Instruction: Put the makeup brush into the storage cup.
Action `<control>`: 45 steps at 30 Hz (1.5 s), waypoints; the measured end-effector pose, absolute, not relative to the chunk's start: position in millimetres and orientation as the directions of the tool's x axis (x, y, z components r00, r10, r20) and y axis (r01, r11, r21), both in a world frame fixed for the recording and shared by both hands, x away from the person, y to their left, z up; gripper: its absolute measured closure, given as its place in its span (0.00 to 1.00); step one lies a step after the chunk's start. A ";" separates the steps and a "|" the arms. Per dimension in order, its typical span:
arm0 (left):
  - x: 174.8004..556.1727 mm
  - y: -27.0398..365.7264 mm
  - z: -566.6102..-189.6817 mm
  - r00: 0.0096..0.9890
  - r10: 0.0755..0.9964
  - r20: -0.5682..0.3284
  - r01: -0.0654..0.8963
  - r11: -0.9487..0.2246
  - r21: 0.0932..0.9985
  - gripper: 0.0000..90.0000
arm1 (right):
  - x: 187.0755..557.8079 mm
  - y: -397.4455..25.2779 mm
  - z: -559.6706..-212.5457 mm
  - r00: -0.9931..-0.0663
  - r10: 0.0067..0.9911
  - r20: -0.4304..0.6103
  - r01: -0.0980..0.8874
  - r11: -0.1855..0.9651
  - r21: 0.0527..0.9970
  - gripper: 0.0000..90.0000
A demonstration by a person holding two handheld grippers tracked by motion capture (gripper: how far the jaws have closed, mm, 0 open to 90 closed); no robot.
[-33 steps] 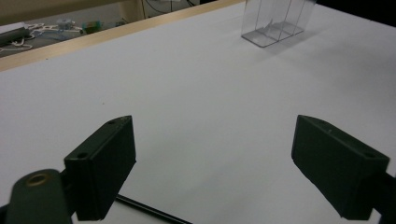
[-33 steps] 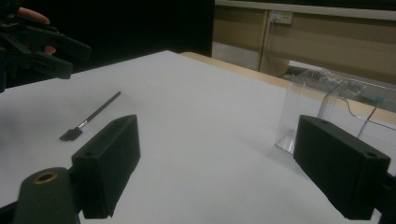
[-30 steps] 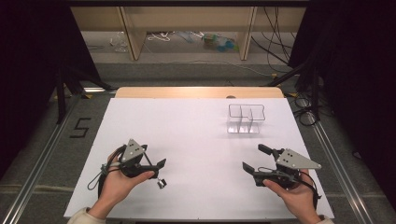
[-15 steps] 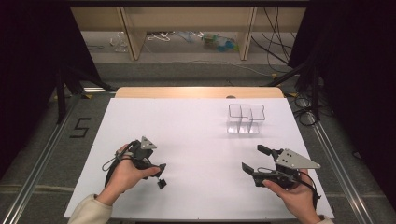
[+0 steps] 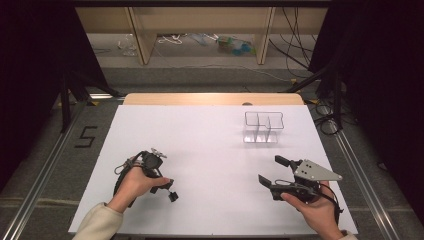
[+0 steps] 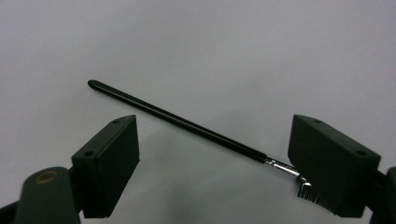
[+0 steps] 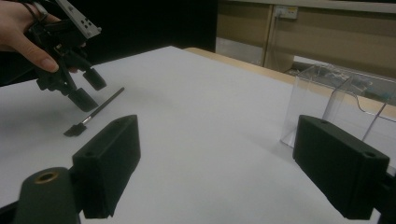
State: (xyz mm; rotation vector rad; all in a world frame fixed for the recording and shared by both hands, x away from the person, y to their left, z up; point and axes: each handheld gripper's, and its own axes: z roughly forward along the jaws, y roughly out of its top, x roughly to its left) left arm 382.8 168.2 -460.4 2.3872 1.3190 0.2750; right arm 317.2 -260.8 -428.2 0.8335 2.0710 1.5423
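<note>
Here slim black brush point(image 6: 187, 123) flat on table point(image 5: 210, 150), bristles toward spread left claw point(image 6: 215, 163); right claw point(image 7: 233, 172) spread, empty

Thin black brush point(image 6: 187, 124) with metal ferrule lies flat on white counter point(image 6: 210, 46), diagonal between the left gripper's point(image 6: 215, 175) spread jaws, bristles beside one jaw.
</note>
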 end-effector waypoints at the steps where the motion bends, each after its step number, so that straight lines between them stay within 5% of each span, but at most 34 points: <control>1: 382.8 168.2 -460.4 0.536 0.844 -0.020 0.766 -0.476 0.432 0.19 | 318.3 -261.1 -428.5 -0.730 0.683 -0.002 0.190 0.206 0.960 0.18; 29: 393.2 161.5 -471.8 0.499 0.866 -0.016 0.820 -0.466 0.333 0.22 | 317.3 -258.9 -429.4 -0.736 0.677 0.025 0.217 0.200 0.955 0.19; 45: 394.1 164.6 -465.2 0.568 0.823 -0.009 0.784 -0.537 0.310 0.60 | 317.7 -259.8 -429.5 -0.735 0.677 0.023 0.226 0.213 0.951 0.20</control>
